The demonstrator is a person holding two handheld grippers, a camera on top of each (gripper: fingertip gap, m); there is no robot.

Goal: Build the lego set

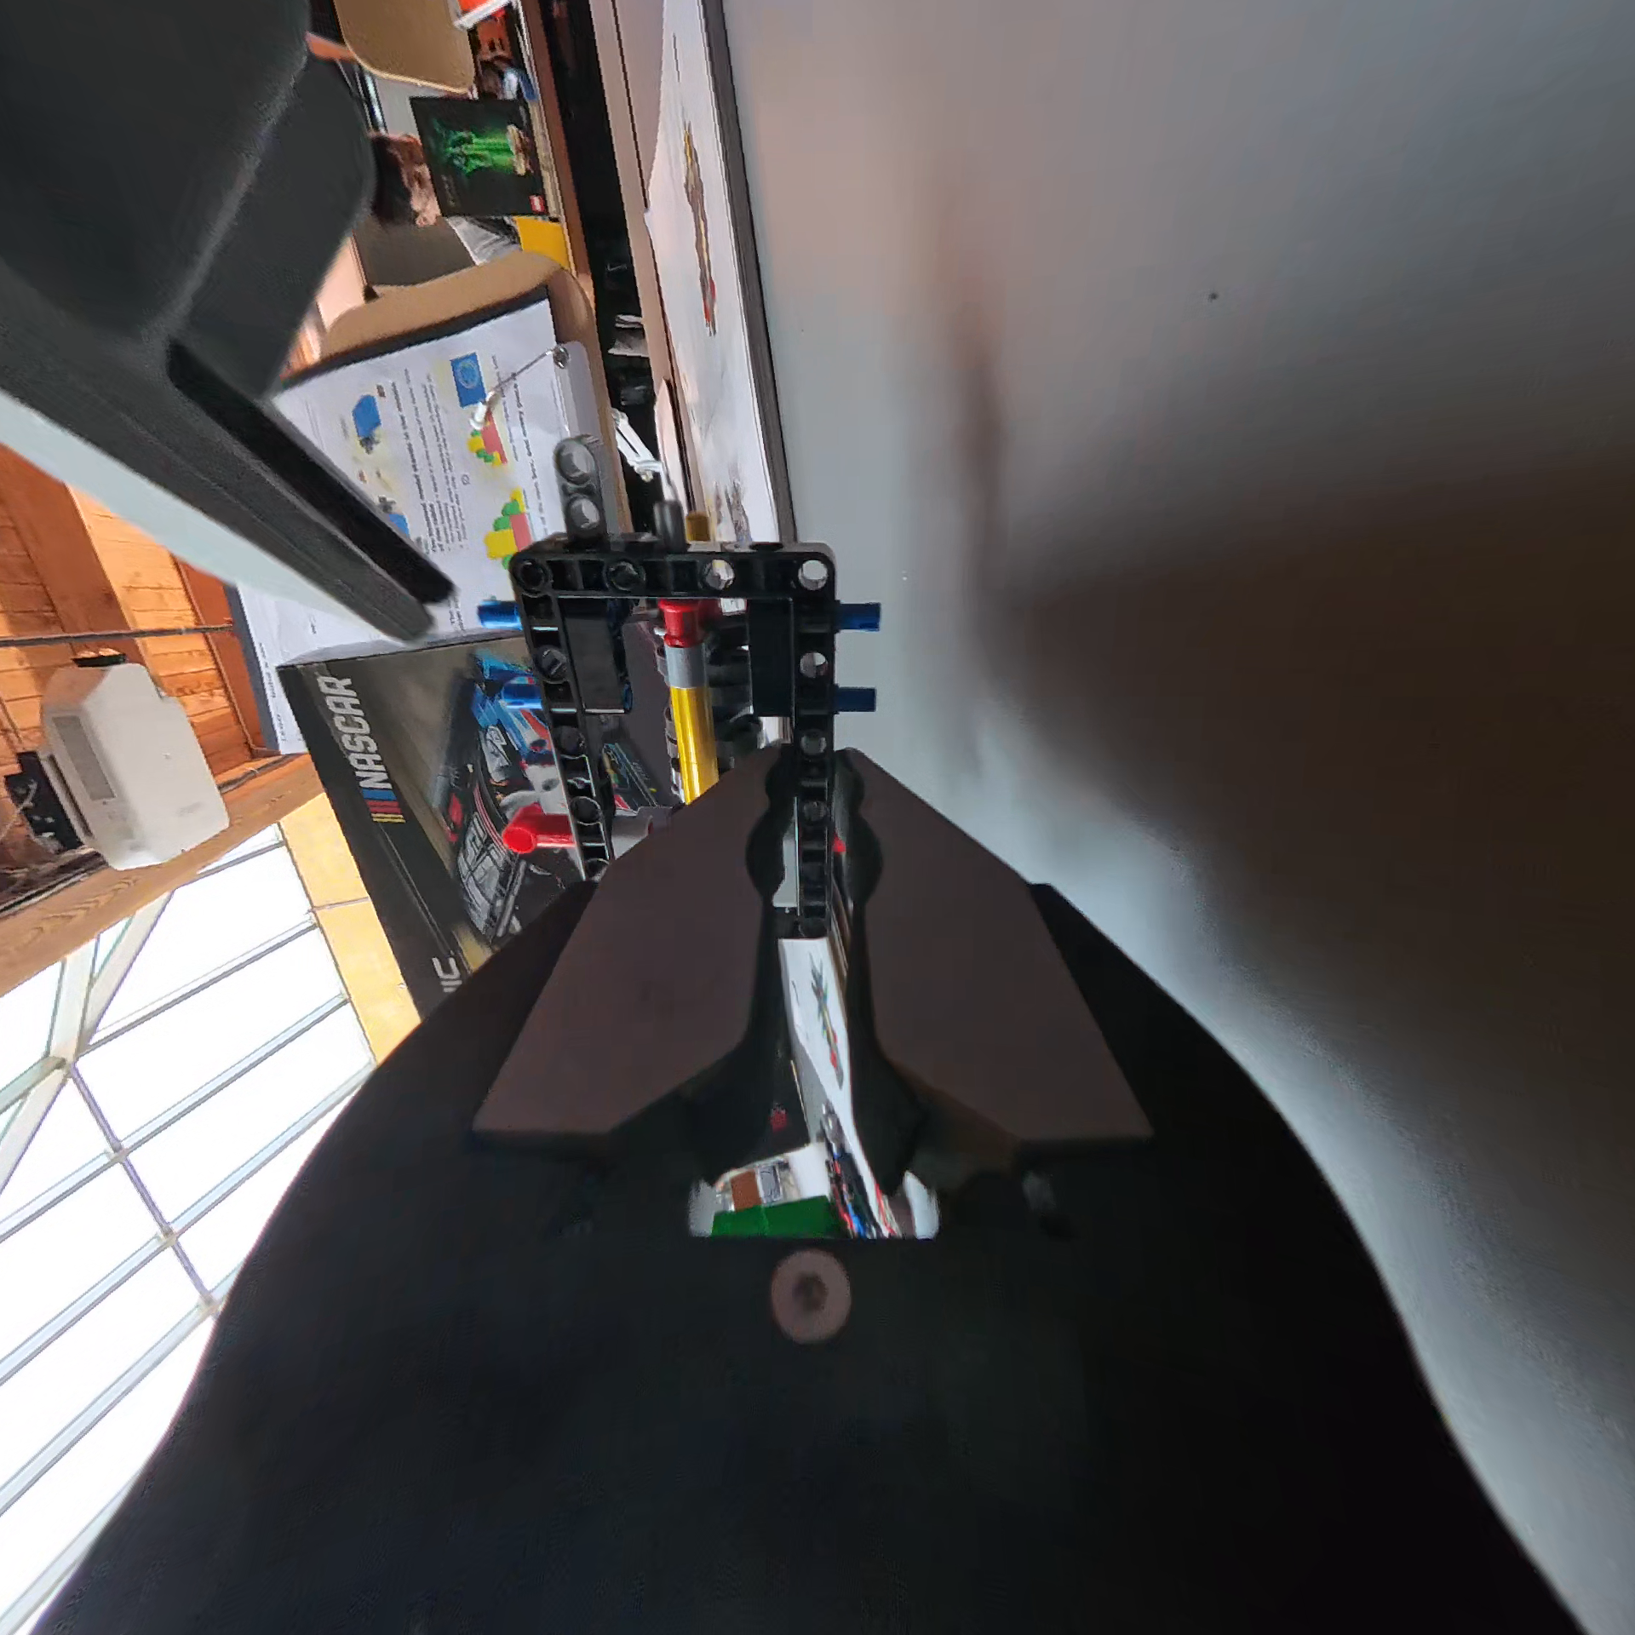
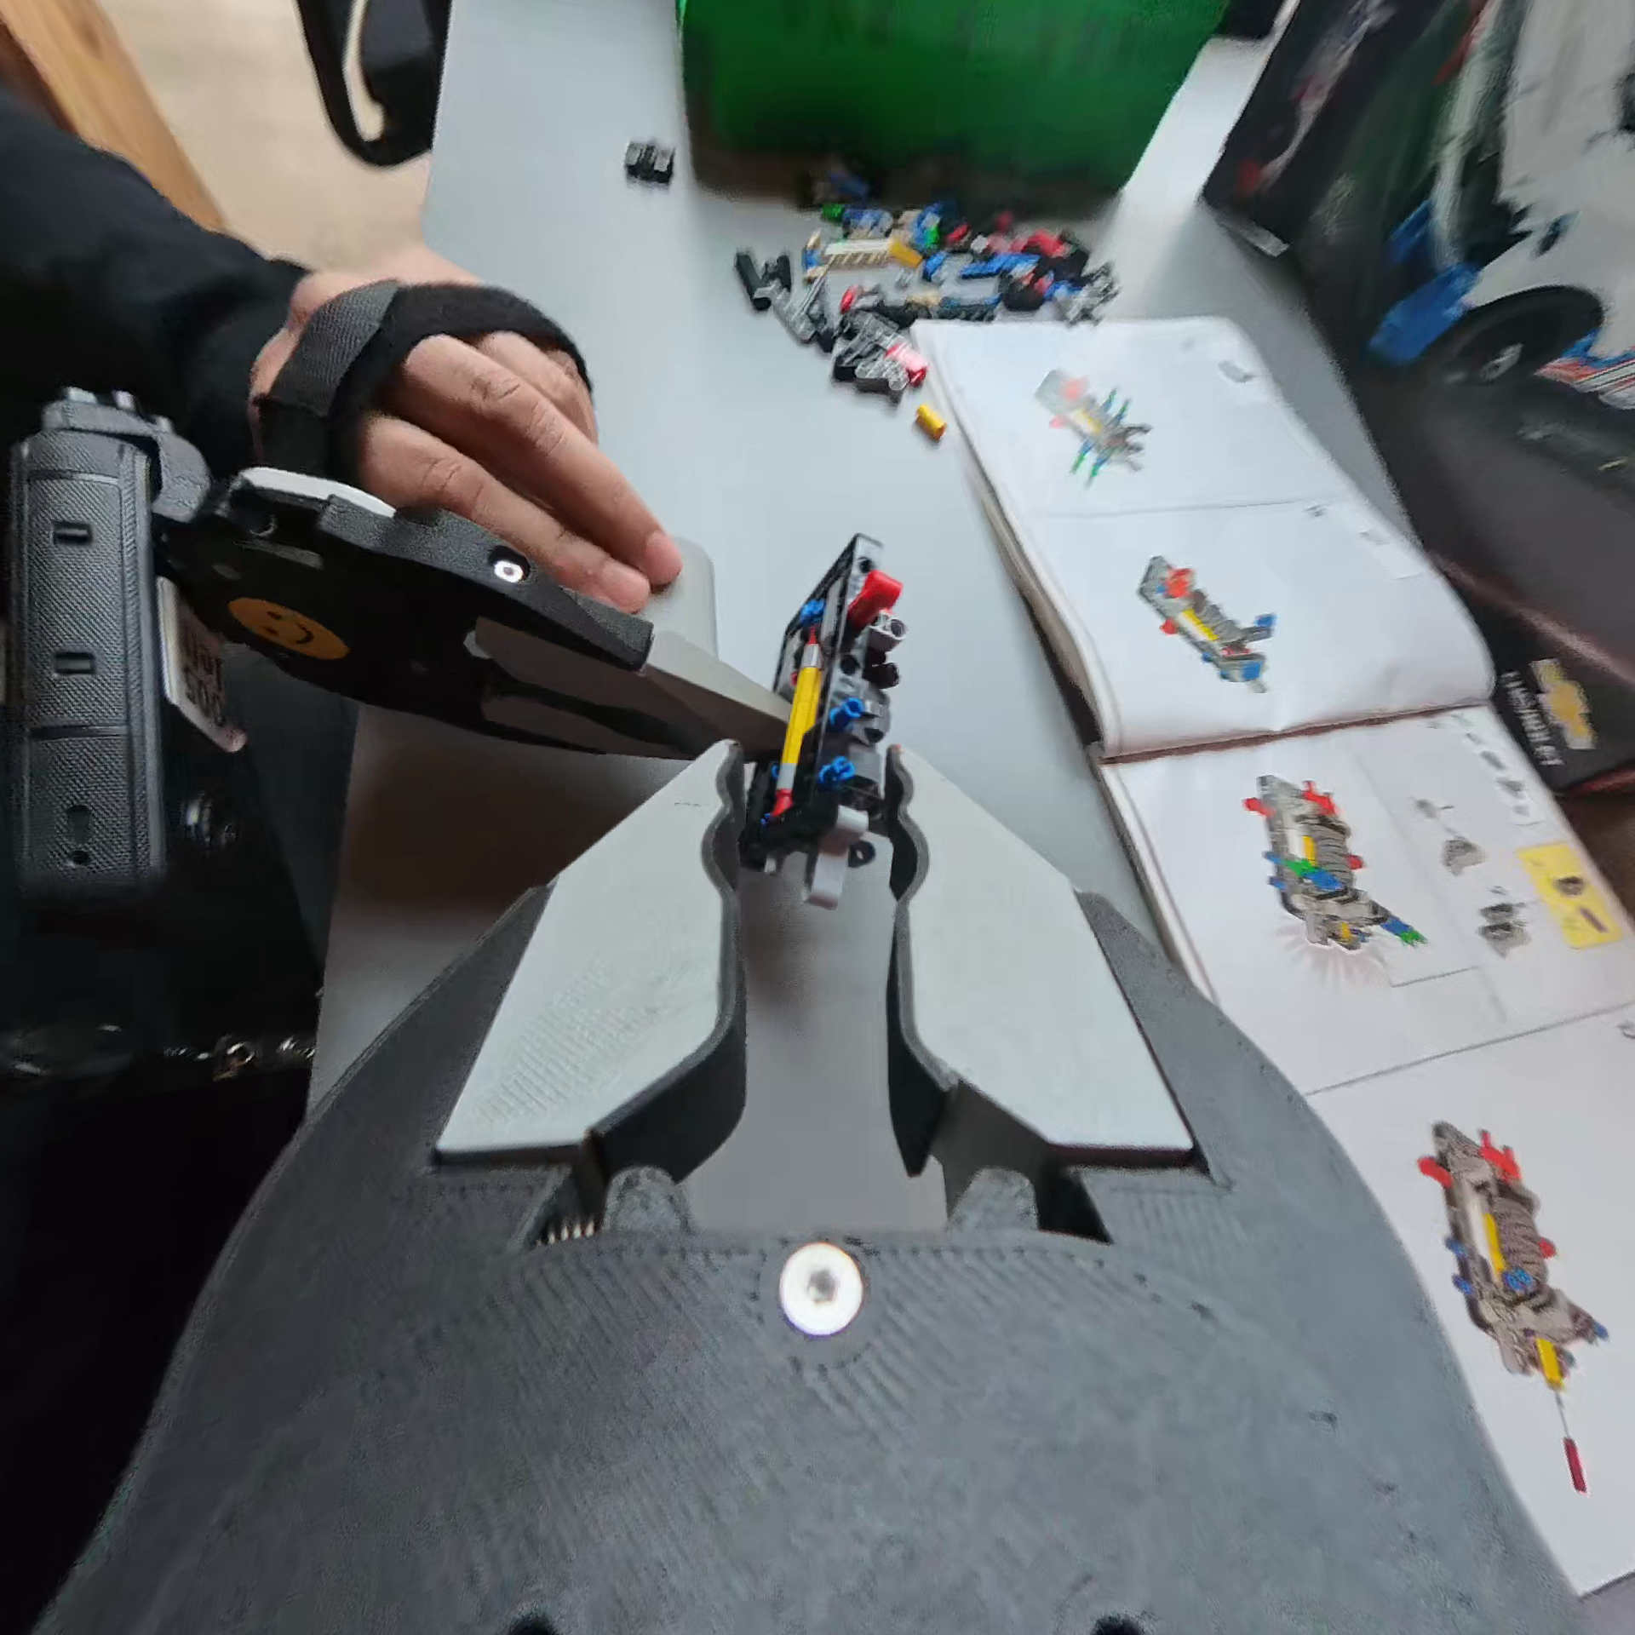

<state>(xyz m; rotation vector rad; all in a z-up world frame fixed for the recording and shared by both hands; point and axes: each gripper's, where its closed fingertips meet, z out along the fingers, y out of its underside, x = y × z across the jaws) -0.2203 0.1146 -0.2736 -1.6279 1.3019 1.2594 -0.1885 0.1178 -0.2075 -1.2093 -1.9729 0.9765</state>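
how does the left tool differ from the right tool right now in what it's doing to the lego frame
The left tool is shut on the black frame of the lego assembly, pinching one thin side beam. The right tool is open, its fingers either side of the assembly's lower end with gaps showing. The left tool comes in from the side in the right wrist view; the right tool points along the table. Both have grey fingers.

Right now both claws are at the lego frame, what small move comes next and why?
Probably close the right claw onto the assembly's lower end: its fingers flank it with gaps showing, while the left claw alone pinches the black frame above the table.
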